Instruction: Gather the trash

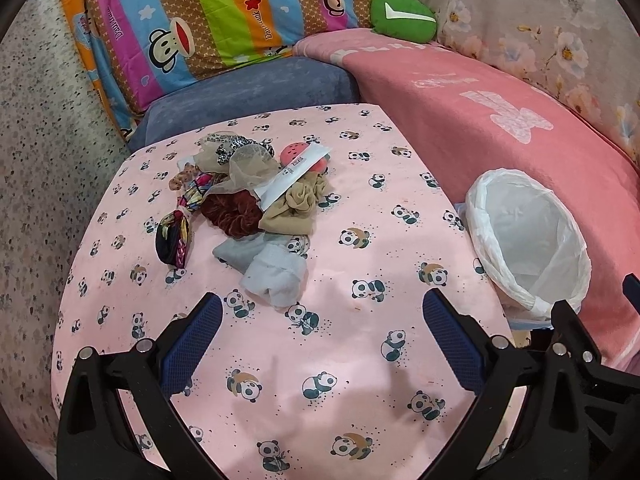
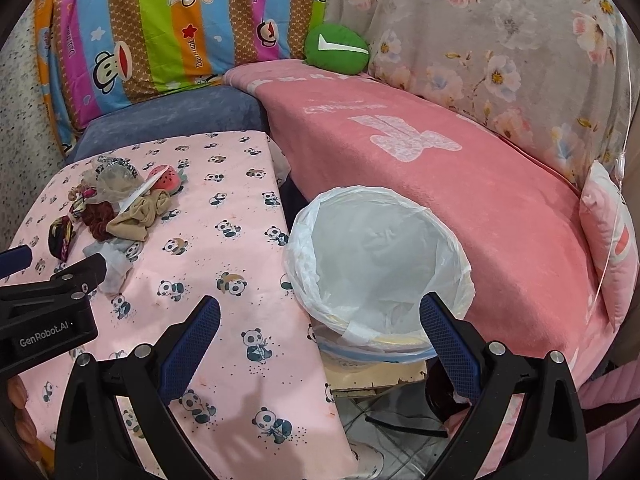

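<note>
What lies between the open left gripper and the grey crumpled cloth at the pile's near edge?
Only bare panda-print tablecloth, seen in the left wrist view, separates the left gripper from the grey crumpled cloth.

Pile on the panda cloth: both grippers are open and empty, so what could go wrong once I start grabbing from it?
The pile is tangled: the white paper strip lies across the scrunchies and stockings, so a pinch with the left gripper may drag cloth along.

The lined bin stands off the table edge, beside the right gripper; a short drop could land on the floor.

Its loose liner might snag a finger.
</note>
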`<state>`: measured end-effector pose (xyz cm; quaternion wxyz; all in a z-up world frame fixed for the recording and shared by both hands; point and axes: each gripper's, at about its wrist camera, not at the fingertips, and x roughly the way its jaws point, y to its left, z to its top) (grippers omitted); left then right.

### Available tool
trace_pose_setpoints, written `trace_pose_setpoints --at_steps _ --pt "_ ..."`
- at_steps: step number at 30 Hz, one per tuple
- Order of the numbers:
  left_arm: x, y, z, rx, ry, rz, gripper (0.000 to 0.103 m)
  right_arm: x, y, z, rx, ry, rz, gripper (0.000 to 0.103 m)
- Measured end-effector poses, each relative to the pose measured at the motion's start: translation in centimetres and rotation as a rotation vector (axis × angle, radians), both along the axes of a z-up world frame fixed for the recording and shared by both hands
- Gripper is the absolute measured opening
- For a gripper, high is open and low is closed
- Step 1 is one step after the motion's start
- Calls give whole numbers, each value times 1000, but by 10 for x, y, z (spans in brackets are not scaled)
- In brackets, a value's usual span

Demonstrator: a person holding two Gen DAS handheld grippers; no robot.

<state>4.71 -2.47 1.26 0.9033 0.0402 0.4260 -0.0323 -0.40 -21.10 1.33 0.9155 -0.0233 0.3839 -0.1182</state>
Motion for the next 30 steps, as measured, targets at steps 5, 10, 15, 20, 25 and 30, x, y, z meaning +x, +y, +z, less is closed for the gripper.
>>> trace_pose_setpoints --at_steps 5,10,15,20,25,30 --pt "0 0 0 3 -4 -1 96 1 1 -1 0 0 1 96" --pt "1 -1 0 4 -5 0 96 2 1 0 -1 1 -3 96" --pt "2 -1 0 5 -6 0 96 4 0 0 -2 0 -12 96" --pt "2 -2 0 6 -7 -1 96 3 2 -1 -7 -2 -9 96" --pt "3 -2 1 5 -12 -1 96 2 1 -1 -10 -4 -13 96" --pt "2 -2 1 7 -11 -3 96 2 0 -1 -9 -3 -21 96"
